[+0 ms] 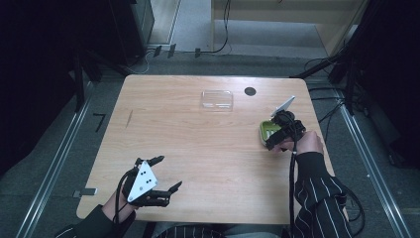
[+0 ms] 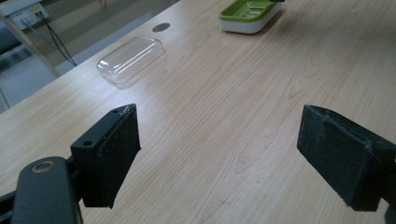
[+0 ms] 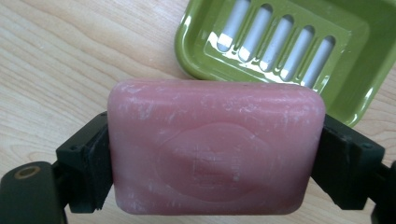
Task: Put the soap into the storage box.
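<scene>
**Pink soap bar clamped in right tongs beside green dish; left tongs released**

Right tongs [image 3: 215,154]: clenched on a pink soap bar [image 3: 215,147]. In the right gripper view the bar lies crosswise between the two black pads, one pad pressed to each short end, its broad face with the faint oval stamp turned to the camera. The bar carries pale scuffs along its edges.

Soap dish [image 3: 299,51]: green with a slotted white insert, resting on the table [image 3: 70,56]. In the right gripper view it sits at 1 o'clock from the bar, its near rim just behind the bar's upper edge; whether the two touch cannot be told. In the high view the dish [image 1: 268,131] lies near the table's right edge, with the right tongs [image 1: 278,139] directly beside it at its 4 o'clock side. The bar itself cannot be made out in that view.

Left tongs [image 1: 167,173]: released, pads wide apart with bare table between them, at the table's near left corner, well apart from the dish. In the left gripper view the dish [image 2: 250,16] shows at 1 o'clock, far off.

Clear plastic lid [image 1: 217,99]: lies on the table at 11 o'clock from the dish, apart from it. A dark round spot [image 1: 250,91] marks the table just right of the lid.
</scene>
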Demonstrator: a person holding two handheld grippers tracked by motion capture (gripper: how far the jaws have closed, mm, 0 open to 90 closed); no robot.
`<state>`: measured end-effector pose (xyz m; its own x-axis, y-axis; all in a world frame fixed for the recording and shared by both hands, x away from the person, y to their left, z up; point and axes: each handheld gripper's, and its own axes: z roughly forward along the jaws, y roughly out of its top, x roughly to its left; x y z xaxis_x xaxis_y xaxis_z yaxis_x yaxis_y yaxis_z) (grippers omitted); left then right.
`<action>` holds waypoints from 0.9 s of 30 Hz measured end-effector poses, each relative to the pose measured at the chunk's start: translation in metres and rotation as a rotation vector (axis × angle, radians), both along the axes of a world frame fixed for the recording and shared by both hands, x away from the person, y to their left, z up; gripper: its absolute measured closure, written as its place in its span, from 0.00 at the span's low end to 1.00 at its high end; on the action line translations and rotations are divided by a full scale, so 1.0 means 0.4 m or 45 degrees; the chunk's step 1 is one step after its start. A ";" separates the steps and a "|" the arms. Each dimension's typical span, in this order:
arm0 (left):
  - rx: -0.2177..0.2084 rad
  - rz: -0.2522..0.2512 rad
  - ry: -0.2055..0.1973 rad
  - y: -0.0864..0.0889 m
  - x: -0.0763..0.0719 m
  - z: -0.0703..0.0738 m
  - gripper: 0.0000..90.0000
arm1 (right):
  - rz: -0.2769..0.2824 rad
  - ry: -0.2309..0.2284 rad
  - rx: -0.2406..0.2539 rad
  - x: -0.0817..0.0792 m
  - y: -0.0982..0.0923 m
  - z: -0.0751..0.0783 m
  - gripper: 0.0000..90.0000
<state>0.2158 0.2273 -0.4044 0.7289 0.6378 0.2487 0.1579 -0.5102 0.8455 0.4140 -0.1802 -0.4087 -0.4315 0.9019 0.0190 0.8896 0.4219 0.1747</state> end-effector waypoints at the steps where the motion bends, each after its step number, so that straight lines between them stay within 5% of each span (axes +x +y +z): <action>1: 0.001 0.000 0.000 0.000 0.000 0.000 0.16 | -0.003 -0.008 0.011 0.002 -0.004 0.000 0.15; 27: 0.007 -0.003 0.004 -0.001 0.001 0.000 0.16 | -0.183 -0.044 0.109 0.064 -0.056 -0.015 0.15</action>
